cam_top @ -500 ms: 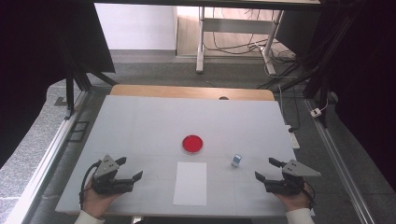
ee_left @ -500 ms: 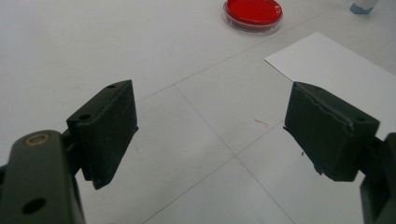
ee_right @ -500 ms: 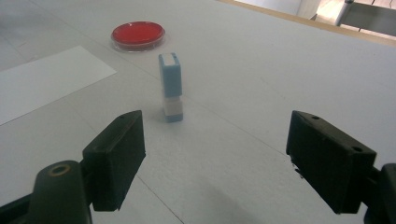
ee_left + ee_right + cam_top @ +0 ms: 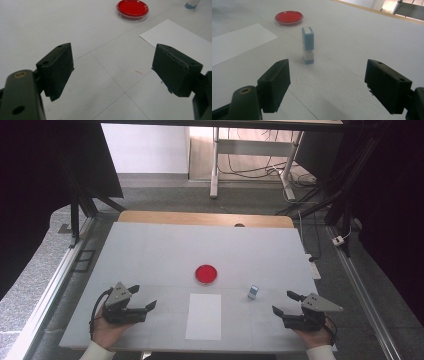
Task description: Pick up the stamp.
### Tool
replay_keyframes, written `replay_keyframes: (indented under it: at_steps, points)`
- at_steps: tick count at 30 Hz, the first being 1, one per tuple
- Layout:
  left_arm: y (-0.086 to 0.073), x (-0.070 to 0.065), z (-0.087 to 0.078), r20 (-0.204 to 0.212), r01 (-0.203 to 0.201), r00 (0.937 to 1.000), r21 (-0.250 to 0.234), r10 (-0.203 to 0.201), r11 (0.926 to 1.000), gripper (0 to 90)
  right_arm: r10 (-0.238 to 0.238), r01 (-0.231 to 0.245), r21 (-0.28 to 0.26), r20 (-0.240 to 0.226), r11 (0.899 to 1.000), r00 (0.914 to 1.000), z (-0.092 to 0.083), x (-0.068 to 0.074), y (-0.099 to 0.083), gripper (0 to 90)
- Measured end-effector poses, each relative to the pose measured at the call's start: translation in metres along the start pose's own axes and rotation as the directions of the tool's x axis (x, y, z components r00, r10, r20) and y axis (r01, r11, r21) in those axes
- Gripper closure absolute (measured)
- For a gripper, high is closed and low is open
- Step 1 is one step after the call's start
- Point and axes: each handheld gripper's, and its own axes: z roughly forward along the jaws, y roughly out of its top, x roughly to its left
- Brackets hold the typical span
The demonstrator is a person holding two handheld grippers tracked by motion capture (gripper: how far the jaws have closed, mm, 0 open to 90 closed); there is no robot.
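A round red dish sits near the middle of the white table; it also appears in the left gripper view, dish, and the right gripper view, dish. A small blue and white stamp stands upright right of it, stamp. A white paper sheet lies at the front centre. My left gripper rests open at the front left, nothing between its jaws. My right gripper rests open at the front right, pointing toward the stamp, well short of it.
A wooden strip runs along the table's far edge. Beyond it stand a metal desk frame and loose cables on the floor. Metal rails flank the table.
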Motion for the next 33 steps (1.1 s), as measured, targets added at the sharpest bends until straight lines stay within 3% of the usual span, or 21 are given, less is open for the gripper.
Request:
replay_keyframes:
  at_steps: [7, 20, 25, 33]
  points:
    - [0.001, -0.006, 0.001, 0.002, -0.029, 0.9996, -0.002, 0.029, 0.9996, 17.2, -0.012, 0.012, -0.044, -0.001, 0.999, 0.9999, -0.001, 0.006, -0.001, 19.6]
    - [-0.004, -0.007, -0.004, -0.022, -0.034, 0.9992, -0.002, 0.034, 0.9994, 17.5, 0.004, -0.004, -0.015, -0.013, 1.000, 0.9999, 0.009, 0.008, 0.009, 23.4]
    - [-0.005, -0.013, -0.006, -0.020, -0.056, 0.9983, 0.005, 0.056, 0.9984, 17.4, -0.020, 0.019, -0.020, -0.029, 1.000, 0.9994, 0.013, 0.016, 0.025, 24.7]
    - [-0.005, -0.010, -0.003, -0.012, -0.046, 0.9988, 0.008, 0.047, 0.9989, 17.5, -0.041, 0.041, -0.006, -0.039, 0.999, 0.9984, 0.026, 0.022, 0.050, 25.2]
